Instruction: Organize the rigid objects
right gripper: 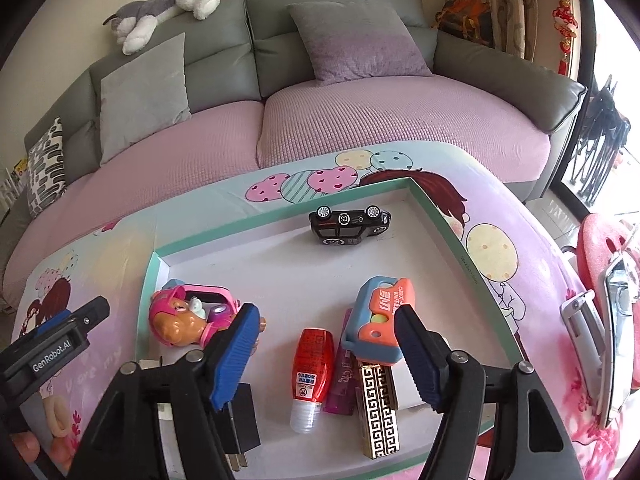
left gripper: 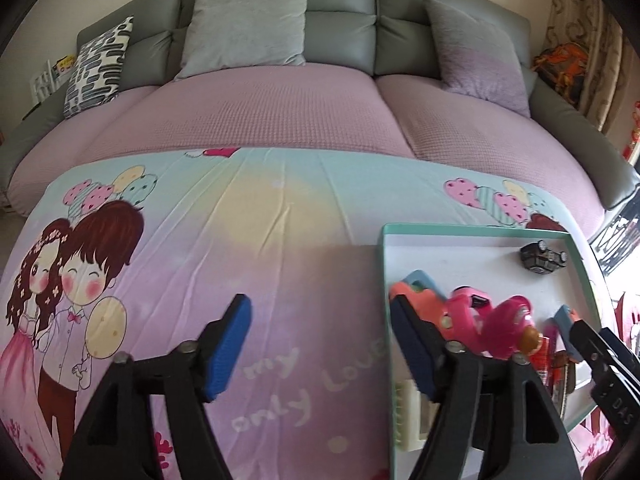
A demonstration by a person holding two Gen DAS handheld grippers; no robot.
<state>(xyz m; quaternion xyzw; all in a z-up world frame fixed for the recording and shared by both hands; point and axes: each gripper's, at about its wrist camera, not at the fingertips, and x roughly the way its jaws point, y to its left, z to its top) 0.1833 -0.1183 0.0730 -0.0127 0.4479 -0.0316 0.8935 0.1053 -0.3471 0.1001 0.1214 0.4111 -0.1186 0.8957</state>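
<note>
**Ana:** Behind everything sits a grey sofa (right gripper: 320, 40) with a pink cover on its seat, and a plush husky (right gripper: 168, 4) lies along its back. What is in front of it?

**Ben:** A surface (left gripper: 260, 220) under a cartoon-print cloth, and on that a shallow tray (right gripper: 280, 210) with a mint-green rim. I'll place everything from that tray.

**Ana:** What lies inside?

**Ben:** A black toy car (right gripper: 349, 226) rests on its side near the far corner, well apart from the rest. At the left wall is a pink pup toy (right gripper: 188, 316). Toward the near edge there is a red bottle (right gripper: 312, 368) with a clear cap, a purple tube just beside it, and a gold key-pattern case (right gripper: 378, 408). An orange and blue carrot-knife toy (right gripper: 376, 316) lies on top of the tube and the case's far end. A black plug (right gripper: 240, 420) sits at the near left.

**Ana:** And the grippers?

**Ben:** The right gripper (right gripper: 326, 354) hangs over the near half of the tray, its blue fingers (right gripper: 236, 352) spread wide with the bottle below the gap, gripping nothing. The left gripper (left gripper: 320, 344) straddles the tray's left wall, fingers likewise apart and empty, one over the cloth outside, one over the tray.
</note>
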